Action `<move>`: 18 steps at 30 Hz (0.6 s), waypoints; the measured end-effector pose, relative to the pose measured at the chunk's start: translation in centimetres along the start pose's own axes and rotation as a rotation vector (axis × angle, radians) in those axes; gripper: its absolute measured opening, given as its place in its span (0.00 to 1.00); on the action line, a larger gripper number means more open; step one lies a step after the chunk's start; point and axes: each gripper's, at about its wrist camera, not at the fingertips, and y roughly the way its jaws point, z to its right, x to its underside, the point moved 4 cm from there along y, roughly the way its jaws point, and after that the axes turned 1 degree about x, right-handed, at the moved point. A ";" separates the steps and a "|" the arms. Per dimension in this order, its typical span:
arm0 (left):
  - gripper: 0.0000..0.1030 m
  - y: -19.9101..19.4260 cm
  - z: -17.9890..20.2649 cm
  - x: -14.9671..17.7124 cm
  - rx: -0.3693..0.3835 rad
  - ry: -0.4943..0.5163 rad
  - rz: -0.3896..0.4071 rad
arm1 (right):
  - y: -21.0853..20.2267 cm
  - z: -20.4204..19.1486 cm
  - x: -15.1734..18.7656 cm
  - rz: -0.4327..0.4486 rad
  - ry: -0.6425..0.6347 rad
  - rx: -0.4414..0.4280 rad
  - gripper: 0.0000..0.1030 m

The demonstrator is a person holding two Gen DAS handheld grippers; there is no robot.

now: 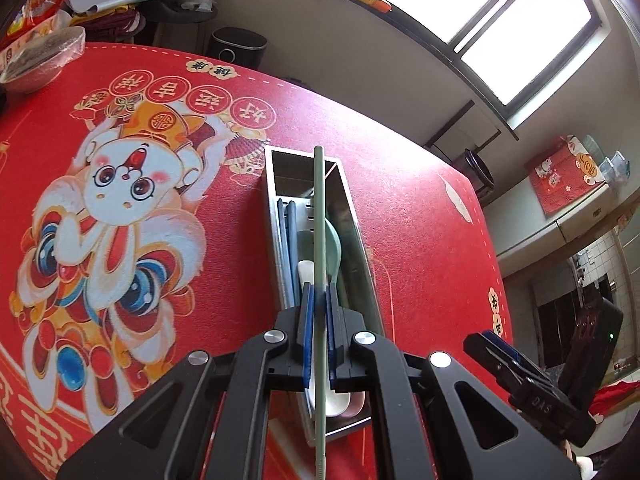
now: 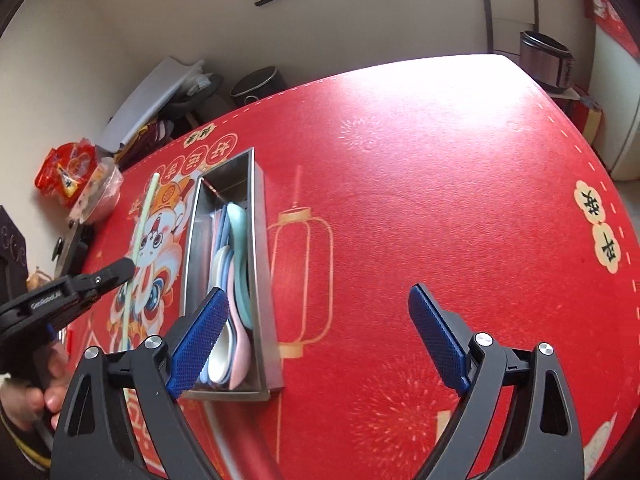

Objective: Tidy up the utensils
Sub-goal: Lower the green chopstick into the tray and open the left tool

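We hold one pale green chopstick (image 1: 320, 240) over one steel tray (image 1: 370, 280) on the red bench (image 1: 420, 220).

We count two tools. The left tool (image 1: 319, 312) is clamped on the chopstick partway along its slim, straight length, which runs lengthwise over the tray. The right tool (image 2: 316, 336) stands with its blue pads (image 2: 200, 340) wide apart, empty, above the tray's near end. The tray lies lengthwise on the bench, holding several stacked spoons (image 2: 236, 264) in mint, pink, blue and white; their exact number we cannot tell.
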 end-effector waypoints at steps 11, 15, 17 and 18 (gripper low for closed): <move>0.05 4.7 -0.1 -0.4 -0.096 -0.066 -0.008 | -1.8 4.2 -0.2 0.011 0.055 0.016 0.86; 0.05 5.6 -0.2 -0.2 -0.118 -0.063 -0.013 | -2.2 4.6 -0.4 0.014 0.051 0.014 0.86; 0.05 6.0 -0.1 -0.2 -0.127 -0.056 -0.015 | -2.4 4.7 -0.5 0.014 0.049 0.013 0.86; 0.05 6.1 -0.1 -0.2 -0.133 -0.052 -0.015 | -2.4 4.8 -0.5 0.015 0.047 0.012 0.86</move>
